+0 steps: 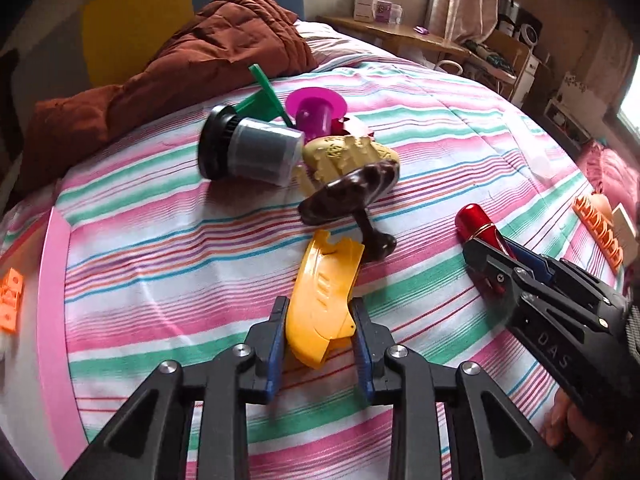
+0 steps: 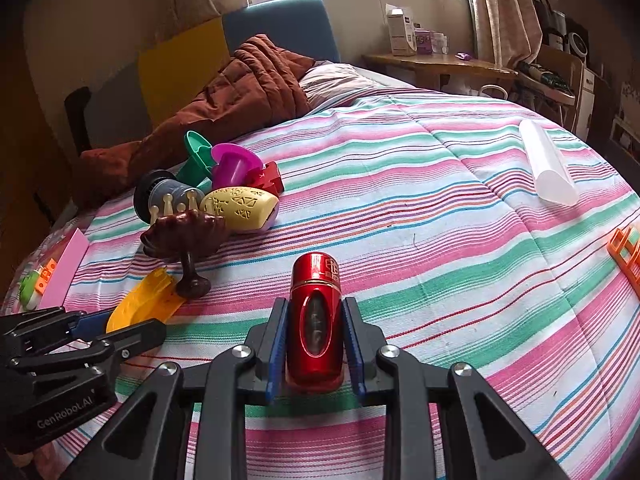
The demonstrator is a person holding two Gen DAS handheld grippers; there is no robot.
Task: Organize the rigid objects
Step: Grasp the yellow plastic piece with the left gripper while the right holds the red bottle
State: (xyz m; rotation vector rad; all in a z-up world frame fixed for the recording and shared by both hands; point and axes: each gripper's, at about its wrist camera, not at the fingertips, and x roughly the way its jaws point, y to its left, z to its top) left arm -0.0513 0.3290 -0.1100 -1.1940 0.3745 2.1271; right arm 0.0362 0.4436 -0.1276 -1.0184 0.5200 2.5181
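Observation:
My left gripper [image 1: 320,312] is shut on a yellow plastic piece [image 1: 322,296], held low over the striped bedspread [image 1: 160,264]. My right gripper [image 2: 316,312] is shut on a red metal canister [image 2: 316,316]; it also shows in the left wrist view [image 1: 478,222]. A pile of objects lies ahead: a grey jar with a black lid [image 1: 248,148], a magenta cup [image 1: 316,108], a green piece [image 1: 262,100], a cream carved piece [image 1: 348,156] and a dark brown stemmed dish [image 1: 348,196]. The yellow piece's tip nearly reaches the dish's foot.
A rust-brown quilt [image 1: 192,64] lies bunched at the bed's head. A white tube [image 2: 548,164] and an orange rack [image 2: 624,256] lie at the right. A pink card [image 2: 64,268] and an orange block [image 1: 10,296] lie at the left edge. A wooden desk [image 2: 436,64] stands beyond.

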